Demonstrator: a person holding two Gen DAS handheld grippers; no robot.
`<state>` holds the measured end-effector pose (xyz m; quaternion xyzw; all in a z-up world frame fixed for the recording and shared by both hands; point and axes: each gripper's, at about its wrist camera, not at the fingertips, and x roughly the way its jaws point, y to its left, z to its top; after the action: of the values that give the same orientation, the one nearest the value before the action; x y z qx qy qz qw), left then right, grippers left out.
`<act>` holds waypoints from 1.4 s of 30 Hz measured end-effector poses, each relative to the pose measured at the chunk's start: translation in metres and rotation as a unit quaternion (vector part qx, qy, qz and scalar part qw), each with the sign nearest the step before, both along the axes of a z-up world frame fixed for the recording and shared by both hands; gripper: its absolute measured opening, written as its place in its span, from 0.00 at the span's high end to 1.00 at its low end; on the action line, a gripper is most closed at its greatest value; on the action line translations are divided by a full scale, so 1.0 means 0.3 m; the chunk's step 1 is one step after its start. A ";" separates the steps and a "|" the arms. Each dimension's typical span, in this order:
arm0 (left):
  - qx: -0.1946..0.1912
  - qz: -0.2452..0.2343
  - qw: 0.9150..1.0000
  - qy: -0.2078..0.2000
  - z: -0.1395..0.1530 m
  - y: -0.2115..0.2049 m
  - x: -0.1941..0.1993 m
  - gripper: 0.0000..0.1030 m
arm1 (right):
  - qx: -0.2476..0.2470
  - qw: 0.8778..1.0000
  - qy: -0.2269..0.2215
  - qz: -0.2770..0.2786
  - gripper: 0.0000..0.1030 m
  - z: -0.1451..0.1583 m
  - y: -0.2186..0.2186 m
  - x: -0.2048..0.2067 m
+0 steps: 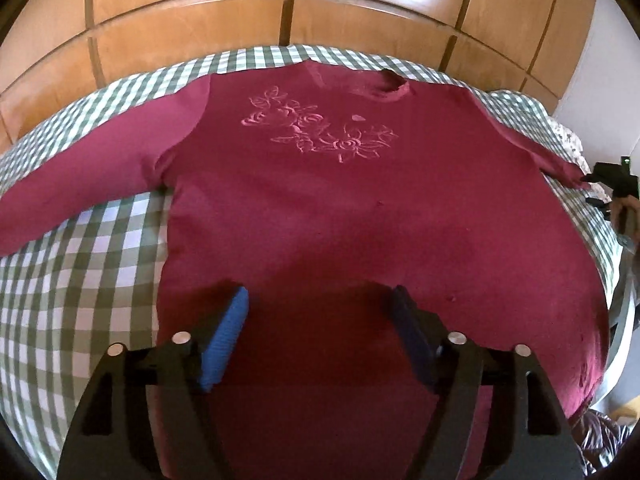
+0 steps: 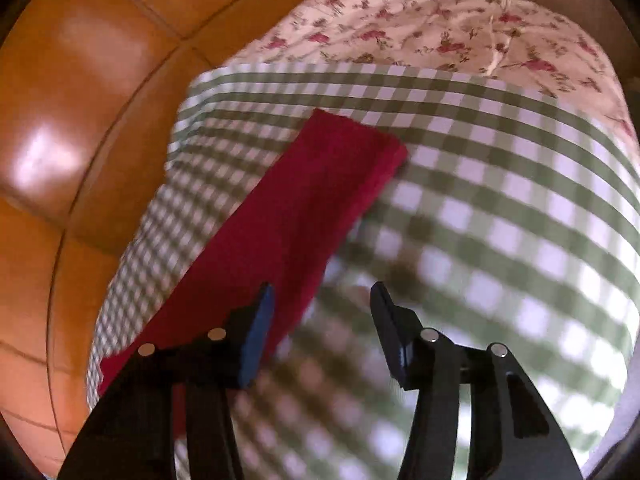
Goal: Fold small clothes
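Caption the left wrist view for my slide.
Open left gripper above a maroon top spread flat on a checked cloth.

Bed [image 1: 80, 280] covered by a green-and-white checked sheet, maroon long-sleeved top [image 1: 340, 208] laid flat on it — sleeves spread outward, floral pillow [image 2: 440, 28] seen at one end — partly blurred.

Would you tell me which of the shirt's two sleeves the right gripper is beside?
The sleeve nearest the floral pillow; the right gripper hovers open alongside it.
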<state>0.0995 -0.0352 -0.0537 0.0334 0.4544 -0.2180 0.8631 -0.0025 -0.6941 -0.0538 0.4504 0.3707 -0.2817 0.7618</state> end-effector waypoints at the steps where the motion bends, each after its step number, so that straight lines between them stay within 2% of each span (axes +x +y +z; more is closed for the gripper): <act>1: 0.001 -0.001 1.000 -0.003 -0.005 -0.004 0.002 0.25 | 0.001 1.000 0.005 -0.009 0.53 -0.013 -0.021 0.017; 2: 0.003 -0.001 1.000 -0.006 -0.008 -0.008 0.003 0.24 | -0.007 1.000 0.010 -0.010 0.56 -0.014 -0.027 0.033; 4: 0.002 0.001 1.000 -0.013 -0.013 -0.013 0.001 0.22 | -0.045 0.998 0.038 0.011 0.72 -0.011 -0.027 0.071; 5: 0.000 0.001 1.000 -0.016 -0.016 -0.015 0.002 0.22 | -0.050 0.998 0.042 0.024 0.90 -0.007 -0.020 0.067; 6: -0.001 0.002 1.000 -0.018 -0.020 -0.015 0.003 0.21 | -0.057 0.997 0.042 0.035 0.93 0.013 -0.005 0.079; 8: -0.003 0.003 1.000 -0.020 -0.025 -0.017 0.006 0.20 | -0.088 0.994 0.027 0.063 0.94 0.073 0.042 0.096; 12: -0.006 0.001 1.000 -0.021 -0.027 -0.020 0.007 0.18 | -0.159 0.974 -0.013 0.163 0.94 0.229 0.242 0.158; 16: -0.015 0.000 1.000 -0.018 -0.025 -0.013 0.009 0.18 | -0.192 0.943 -0.048 0.266 0.94 0.329 0.494 0.279; 17: -0.018 0.000 1.000 -0.017 -0.024 -0.009 0.010 0.18 | -0.198 0.931 -0.059 0.300 0.94 0.351 0.590 0.305; 21: -0.030 0.004 0.999 -0.014 -0.019 -0.003 0.004 0.18 | -0.205 0.894 -0.087 0.388 0.94 0.377 0.884 0.379; 23: -0.031 0.004 0.999 -0.013 -0.017 -0.004 0.001 0.18 | -0.192 0.883 -0.098 0.417 0.94 0.369 1.005 0.411; 28: -0.029 -0.019 0.999 -0.003 -0.009 -0.020 0.002 0.04 | -0.161 0.854 -0.111 0.482 0.94 0.320 1.313 0.484; 31: -0.032 -0.019 0.999 -0.007 0.009 -0.019 0.006 0.04 | -0.161 0.836 -0.108 0.513 0.94 0.288 1.454 0.495; 32: -0.037 -0.016 0.999 -0.013 0.019 -0.014 0.011 0.04 | -0.158 0.832 -0.108 0.520 0.93 0.279 1.482 0.493; 34: -0.064 -0.008 0.998 -0.023 0.048 0.002 0.027 0.04 | -0.158 0.825 -0.111 0.531 0.83 0.264 1.522 0.488; 35: -0.080 -0.002 0.997 -0.024 0.062 0.011 0.038 0.04 | -0.155 0.825 -0.115 0.531 0.55 0.264 1.530 0.477; 36: -0.101 0.002 0.995 -0.022 0.076 0.018 0.050 0.04 | -0.153 0.829 -0.120 0.525 0.37 0.268 1.525 0.460; 38: -0.148 0.011 0.989 -0.028 0.114 0.032 0.082 0.04 | -0.151 0.831 -0.129 0.519 0.37 0.281 1.510 0.420; 40: -0.166 0.018 0.985 -0.042 0.143 0.031 0.108 0.04 | -0.135 0.840 -0.141 0.507 0.30 0.297 1.440 0.357; 41: -0.170 0.021 0.984 -0.039 0.156 0.021 0.136 0.04 | -0.130 0.844 -0.145 0.499 0.24 0.293 1.417 0.333; 42: -0.175 0.016 0.984 -0.021 0.159 0.011 0.166 0.04 | -0.125 0.849 -0.146 0.492 0.23 0.286 1.385 0.296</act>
<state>0.1493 -0.0318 -0.0059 -0.1209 0.3916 -0.2793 0.8683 0.0863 -0.2787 0.0320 0.1456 0.3901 0.1552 0.8958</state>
